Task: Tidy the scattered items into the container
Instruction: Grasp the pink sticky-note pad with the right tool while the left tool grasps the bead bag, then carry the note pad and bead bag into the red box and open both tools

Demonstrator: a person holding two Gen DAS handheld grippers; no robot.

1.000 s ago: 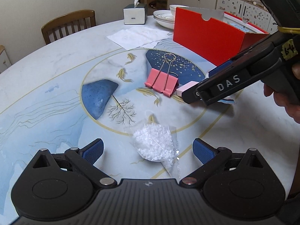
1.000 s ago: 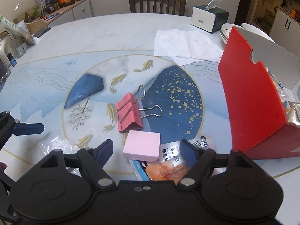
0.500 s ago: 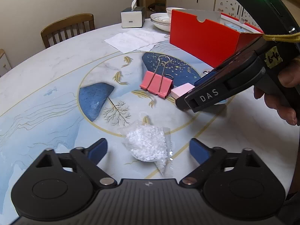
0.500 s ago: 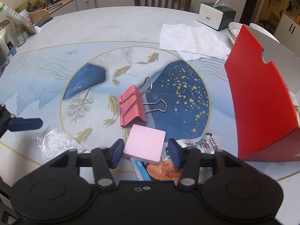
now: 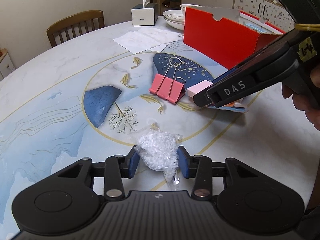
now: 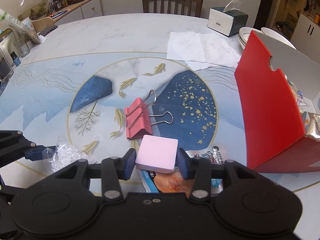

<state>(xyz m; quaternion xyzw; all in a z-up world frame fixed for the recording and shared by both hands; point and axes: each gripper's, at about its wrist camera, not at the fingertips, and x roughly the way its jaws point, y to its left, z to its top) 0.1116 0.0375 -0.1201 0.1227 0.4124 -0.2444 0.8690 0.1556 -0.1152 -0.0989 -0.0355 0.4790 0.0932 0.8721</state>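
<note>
The little bag of white beads (image 5: 158, 150) is squeezed by the left tongs (image 5: 158, 161), low on the counter (image 5: 60, 70). The pink block (image 6: 157, 154) sits between the right tongs (image 6: 156, 164), which are closing and touch its sides. The picking-up step is in hand — next, both must be lifted and carried to the red box (image 6: 268, 112). Packets inside the box are shown only in the right view — the person's hand (image 5: 308, 100) only in the left.
</note>
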